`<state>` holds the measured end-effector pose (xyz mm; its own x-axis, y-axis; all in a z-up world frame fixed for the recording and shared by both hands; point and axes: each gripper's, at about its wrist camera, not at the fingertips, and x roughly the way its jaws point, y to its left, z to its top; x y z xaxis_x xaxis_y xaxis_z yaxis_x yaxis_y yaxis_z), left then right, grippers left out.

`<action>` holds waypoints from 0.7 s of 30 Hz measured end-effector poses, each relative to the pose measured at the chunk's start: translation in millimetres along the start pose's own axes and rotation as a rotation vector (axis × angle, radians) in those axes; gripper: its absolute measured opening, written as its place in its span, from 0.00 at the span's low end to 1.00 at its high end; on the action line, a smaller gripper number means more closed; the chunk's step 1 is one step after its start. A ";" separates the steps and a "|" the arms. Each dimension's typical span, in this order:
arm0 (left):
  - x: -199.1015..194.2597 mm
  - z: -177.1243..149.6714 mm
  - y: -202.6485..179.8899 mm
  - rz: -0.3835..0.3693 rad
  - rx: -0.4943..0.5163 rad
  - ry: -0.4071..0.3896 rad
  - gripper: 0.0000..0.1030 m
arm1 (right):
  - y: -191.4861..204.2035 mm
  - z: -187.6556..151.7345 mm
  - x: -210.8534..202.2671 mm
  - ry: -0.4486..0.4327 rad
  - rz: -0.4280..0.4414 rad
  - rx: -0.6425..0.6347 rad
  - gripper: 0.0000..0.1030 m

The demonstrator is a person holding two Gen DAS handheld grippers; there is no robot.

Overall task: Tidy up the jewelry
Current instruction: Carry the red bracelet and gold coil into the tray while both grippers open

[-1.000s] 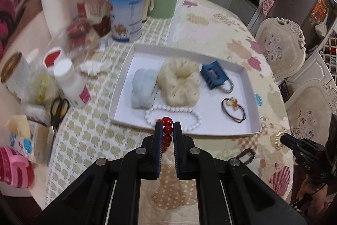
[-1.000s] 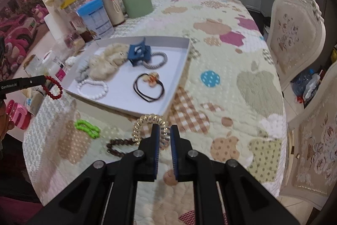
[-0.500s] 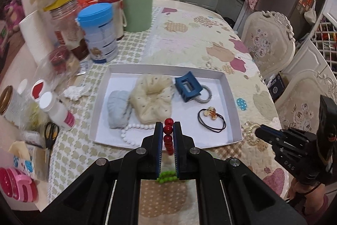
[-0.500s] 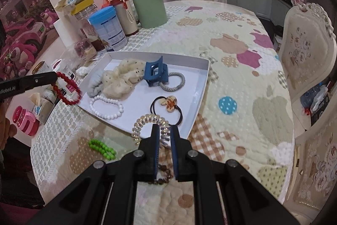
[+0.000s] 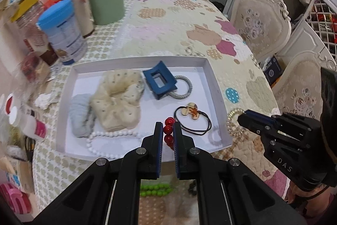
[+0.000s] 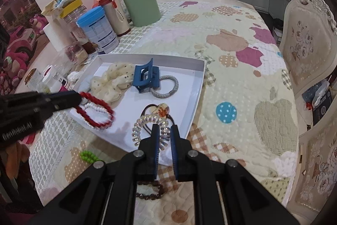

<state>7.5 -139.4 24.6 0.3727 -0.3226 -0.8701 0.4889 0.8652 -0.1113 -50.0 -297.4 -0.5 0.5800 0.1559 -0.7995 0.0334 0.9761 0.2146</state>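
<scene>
Left wrist view: the left gripper has its fingers closed on a red bead bracelet, whose beads stand in a short column between the fingertips, held above the near edge of a white tray on the desk. Ahead of the fingers and to their left lie a cream scrunchie, a grey-blue scrunchie and a white pearl bracelet; ahead and slightly right sit a blue claw clip resting partly on a grey hair tie, and a black hair tie with a charm. A green bead bracelet shows below the fingers, on the desk outside the tray. To the right, the right gripper grips a clear spiral hair tie just beside the tray's right wall.

Right wrist view: the right gripper is closed on the clear spiral hair tie, which hangs over the tray's near corner (its coil looping left of the fingertips). Left of the fingers, the left gripper holds the red bead bracelet over the tray's left end. A brown bead bracelet lies on the desk beneath the fingers, and the green bead bracelet lies to their lower left
</scene>
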 end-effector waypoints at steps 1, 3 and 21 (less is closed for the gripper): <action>5.7 0.6 -2.2 -0.009 0.000 0.007 0.00 | -2.2 2.0 2.2 0.002 0.000 0.005 0.10; 15.7 0.2 -3.6 -0.019 -0.003 0.019 0.00 | -4.5 4.9 6.6 0.007 -0.001 0.012 0.10; 71.1 -27.4 78.5 0.044 -0.185 0.144 0.00 | 44.6 38.8 113.1 0.146 0.043 -0.089 0.10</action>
<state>50.7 -83.9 -59.2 0.2681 -0.2362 -0.9340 0.3171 0.9371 -0.1460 48.7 -242.1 -59.6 0.4546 0.2117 -0.8652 -0.0652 0.9766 0.2047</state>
